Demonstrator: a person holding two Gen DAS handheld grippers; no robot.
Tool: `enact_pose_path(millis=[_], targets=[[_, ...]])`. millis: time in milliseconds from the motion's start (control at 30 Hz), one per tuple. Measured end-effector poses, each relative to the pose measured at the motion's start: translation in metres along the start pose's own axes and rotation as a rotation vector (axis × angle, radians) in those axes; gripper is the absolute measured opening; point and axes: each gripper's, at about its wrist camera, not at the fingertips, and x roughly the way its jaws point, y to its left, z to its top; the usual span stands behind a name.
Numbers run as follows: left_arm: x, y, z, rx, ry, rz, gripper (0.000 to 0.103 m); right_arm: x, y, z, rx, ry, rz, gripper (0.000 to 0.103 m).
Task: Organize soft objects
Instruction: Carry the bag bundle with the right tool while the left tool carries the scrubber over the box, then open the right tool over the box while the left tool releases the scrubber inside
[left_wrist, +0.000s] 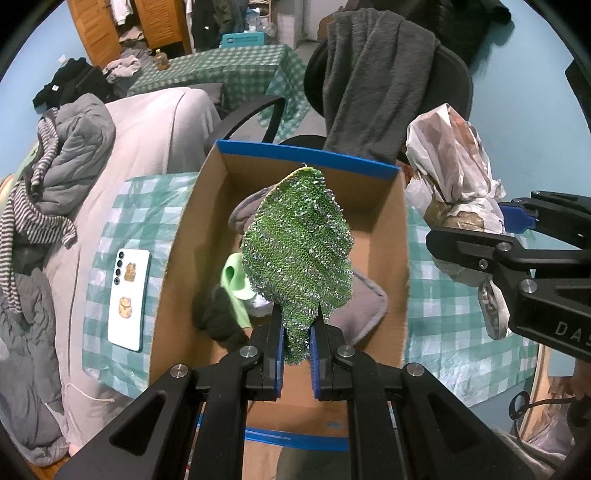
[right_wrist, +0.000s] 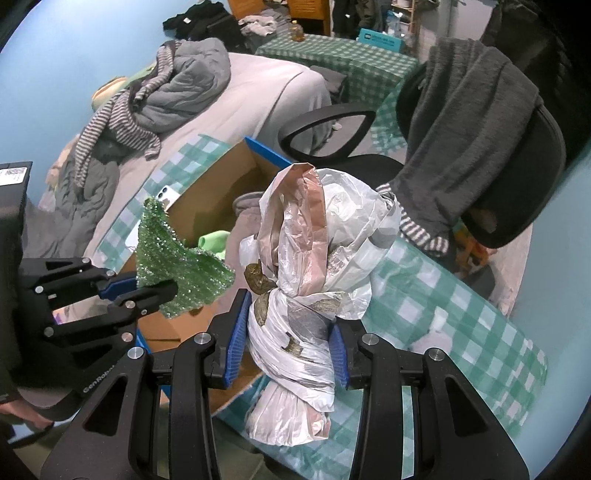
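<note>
Left gripper (left_wrist: 297, 332) pinched the green scrubber cloth (left_wrist: 299, 254) by its lower corner; light, floppy, over the cardboard box (left_wrist: 177, 266) ahead. Right gripper (right_wrist: 286, 354) clamped the knotted plastic bag bundle (right_wrist: 306, 280) mid-body; squashy, slippery, best held at the knot.

Sparkly green scrubbing cloth (left_wrist: 297, 254); brown cardboard box (left_wrist: 177, 280) with blue-taped rim; teal-and-white checked tablecloth (left_wrist: 122, 236); white phone (left_wrist: 129, 299) — 2 gold stickers; white-and-tan plastic bag bundle (right_wrist: 295, 295).

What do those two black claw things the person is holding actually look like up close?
Both are matte black plastic frames with triangular cutouts and round silver pivot bolts. Each left tool finger ends in a ribbed blue pad, and so does each right tool finger. White lettering marks the bodies: "Gen Robot" on the left one, "DAS" on the right. A barcode label shows on the left unit's top.
</note>
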Motion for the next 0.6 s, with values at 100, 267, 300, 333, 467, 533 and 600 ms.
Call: enact_pose_path(millis=[100, 267, 300, 333, 467, 533, 600], targets=[[0.005, 0.006, 0.0, -0.005, 0.01, 0.009, 0.011, 0.006, 0.005, 0.005, -0.009, 0.009, 0.004, 0.039], [0.016, 0.015, 0.001, -0.006, 0.029, 0.026, 0.011, 0.019, 0.014, 0.013, -0.019, 0.028, 0.016, 0.039], [0.018, 0.016, 0.001, -0.006, 0.03, 0.028, 0.011, 0.022, 0.015, 0.015, -0.02, 0.032, 0.018, 0.039], [0.02, 0.018, 0.002, -0.007, 0.033, 0.03, 0.011, 0.025, 0.016, 0.017, -0.02, 0.037, 0.021, 0.039], [0.027, 0.021, 0.002, -0.015, 0.047, 0.035, 0.011, 0.036, 0.017, 0.021, -0.013, 0.055, 0.029, 0.039], [0.032, 0.023, 0.002, -0.02, 0.057, 0.034, 0.011, 0.041, 0.018, 0.022, -0.005, 0.064, 0.034, 0.039], [0.035, 0.024, 0.002, -0.025, 0.064, 0.036, 0.011, 0.046, 0.017, 0.024, 0.002, 0.074, 0.036, 0.039]])
